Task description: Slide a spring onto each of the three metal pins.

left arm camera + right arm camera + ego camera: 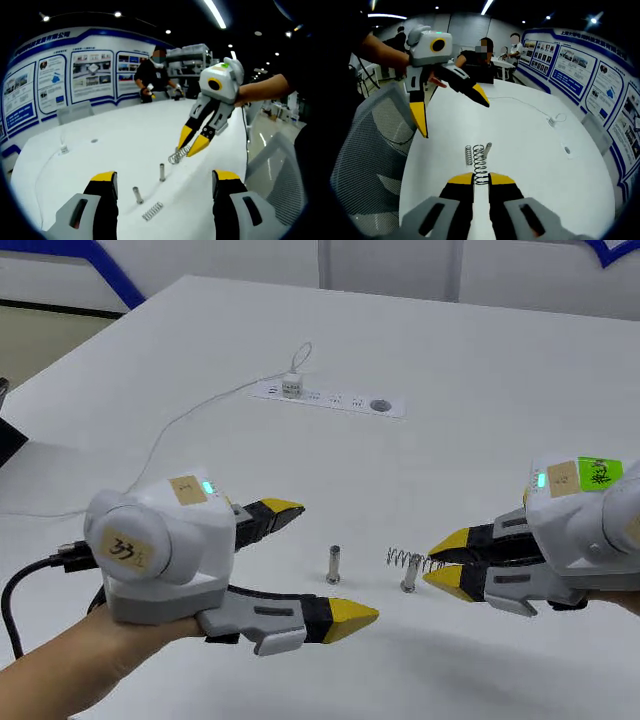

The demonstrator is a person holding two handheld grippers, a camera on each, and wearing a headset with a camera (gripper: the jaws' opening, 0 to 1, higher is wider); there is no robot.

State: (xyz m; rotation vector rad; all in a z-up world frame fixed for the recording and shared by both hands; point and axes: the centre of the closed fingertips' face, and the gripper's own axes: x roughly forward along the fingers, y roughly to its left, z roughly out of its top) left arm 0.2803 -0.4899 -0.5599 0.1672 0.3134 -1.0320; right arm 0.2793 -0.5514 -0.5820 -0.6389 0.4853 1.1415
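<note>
My right gripper (447,560) (482,179) is shut on one end of a wire spring (405,559) (480,165), which sticks out level past its yellow tips. The spring's free end hangs just above an upright metal pin (409,575) (162,172). A second pin (334,564) (137,195) stands a little to the left of it. Another spring (152,210) (468,155) lies flat on the white table (430,470) beside that second pin. My left gripper (322,560) (165,179) hovers wide open with nothing between its jaws, near the second pin.
A white power strip (330,398) with a plug (292,386) and a thin cable lies farther back on the table. A black cable trails from the left gripper. A mesh chair (370,150) stands at the table's edge. People sit at the far end.
</note>
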